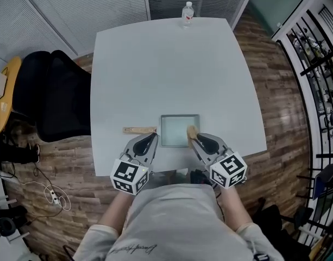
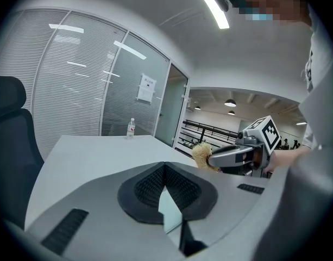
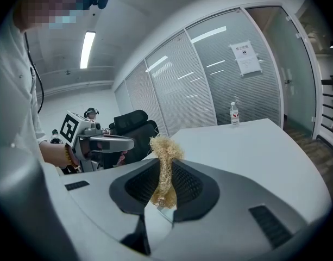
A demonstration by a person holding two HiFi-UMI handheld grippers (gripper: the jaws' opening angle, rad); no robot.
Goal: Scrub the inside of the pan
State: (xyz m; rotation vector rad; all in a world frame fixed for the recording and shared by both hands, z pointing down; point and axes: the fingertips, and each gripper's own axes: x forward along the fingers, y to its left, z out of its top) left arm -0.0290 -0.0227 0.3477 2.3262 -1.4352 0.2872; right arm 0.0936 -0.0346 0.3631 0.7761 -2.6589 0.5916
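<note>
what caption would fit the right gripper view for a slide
Right gripper clamped on a fibrous scrubber, left gripper alongside, water bottle at the white table's far edge.

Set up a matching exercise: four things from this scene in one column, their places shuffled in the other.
Things:
1. water bottle
2. pan
3. scrubber
4. black chair

Places:
A. pinched in the right claw
B. on the floor, left of the table
C. at the table's far edge
D. on the table, close to its near edge

Pairs: 1-C, 2-D, 3-A, 4-B
</note>
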